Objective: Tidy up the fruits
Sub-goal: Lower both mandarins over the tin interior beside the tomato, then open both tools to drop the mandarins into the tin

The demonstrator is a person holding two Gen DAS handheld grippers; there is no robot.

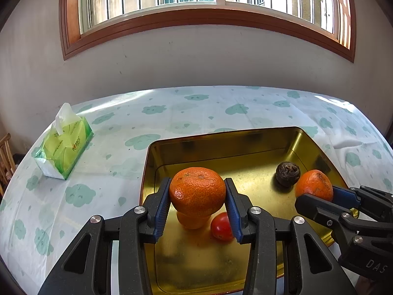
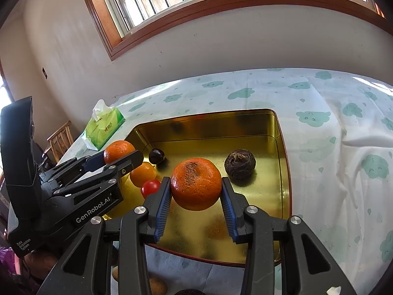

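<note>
A gold metal tray (image 1: pixel 221 136) (image 2: pixel 208 118) lies on the cloud-print tablecloth. My left gripper (image 1: pixel 197 184) is shut on a large orange (image 1: pixel 197 193) held over the tray's near left part; the right wrist view shows this gripper (image 2: pixel 118 157) and its orange (image 2: pixel 117 150). My right gripper (image 2: pixel 195 183) is shut on a second orange (image 2: pixel 195 184) above the tray's middle, which shows at the right of the left wrist view (image 1: pixel 314 184). On the tray floor rest a small orange (image 2: pixel 143 174), a red tomato (image 2: pixel 150 188), a dark glossy fruit (image 2: pixel 157 156) and a rough dark brown fruit (image 2: pixel 240 164).
A green tissue pack (image 1: pixel 63 145) stands on the table to the left of the tray. A wooden chair (image 2: pixel 60 137) is beyond the table's left edge. Brown rounded items (image 2: pixel 157 286) lie near the table's front edge. A wall with a window runs behind the table.
</note>
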